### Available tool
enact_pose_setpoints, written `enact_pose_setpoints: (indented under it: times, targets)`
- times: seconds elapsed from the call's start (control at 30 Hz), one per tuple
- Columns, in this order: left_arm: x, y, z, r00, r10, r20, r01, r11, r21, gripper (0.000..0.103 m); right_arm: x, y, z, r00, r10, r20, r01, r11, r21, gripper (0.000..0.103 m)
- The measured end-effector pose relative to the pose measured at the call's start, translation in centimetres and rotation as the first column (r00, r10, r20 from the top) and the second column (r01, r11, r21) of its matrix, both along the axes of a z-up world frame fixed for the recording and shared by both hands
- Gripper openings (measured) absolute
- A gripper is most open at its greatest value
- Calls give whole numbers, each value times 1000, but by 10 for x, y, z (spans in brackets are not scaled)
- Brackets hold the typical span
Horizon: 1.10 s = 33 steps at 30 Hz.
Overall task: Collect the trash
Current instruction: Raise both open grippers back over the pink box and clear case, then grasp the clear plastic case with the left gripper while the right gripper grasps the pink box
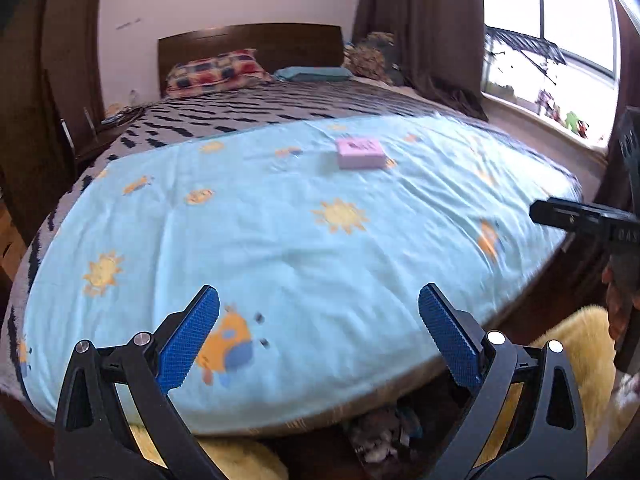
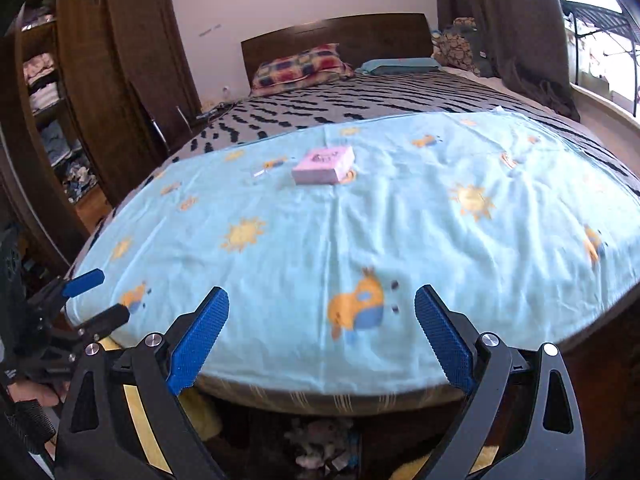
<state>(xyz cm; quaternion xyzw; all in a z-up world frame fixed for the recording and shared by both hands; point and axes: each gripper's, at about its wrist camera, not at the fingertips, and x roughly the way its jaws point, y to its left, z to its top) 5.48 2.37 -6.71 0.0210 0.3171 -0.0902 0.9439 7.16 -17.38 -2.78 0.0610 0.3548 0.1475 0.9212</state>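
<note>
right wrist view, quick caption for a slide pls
Open right gripper at the foot of a bed, facing a pink box on the light blue sheet, left gripper alongside.

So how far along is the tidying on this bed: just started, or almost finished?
Barely started, it seems. Nothing looks collected: the left tongs and right tongs are both open and empty at the foot of the bed. Nothing is in hand. Still left: the pink box on the blue sheet, and a small clear scrap beside it, too blurred to identify. No bin shows.
</note>
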Motion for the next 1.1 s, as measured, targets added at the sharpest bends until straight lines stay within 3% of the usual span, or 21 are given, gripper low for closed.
enact_pose_setpoints:
  times: [0.17,0.43,0.73,1.1]
  targets:
    - [37,18,6,999,52,1,-52,999,9,95,42,14,5,999,-14,-31,15,1000,10,95]
    - [88,38,-15,993,95,-70,-90,993,76,95,101,30,-3,996,-43,-74,44,999,9,95]
    - [142,37,-25,990,81,-114,-72,994,84,95,184,57,-24,983,-65,-174,79,994,78,95]
    - [200,26,-40,986,45,-161,-30,995,93,95,258,100,-55,962,-133,-240,123,991,-56,95]
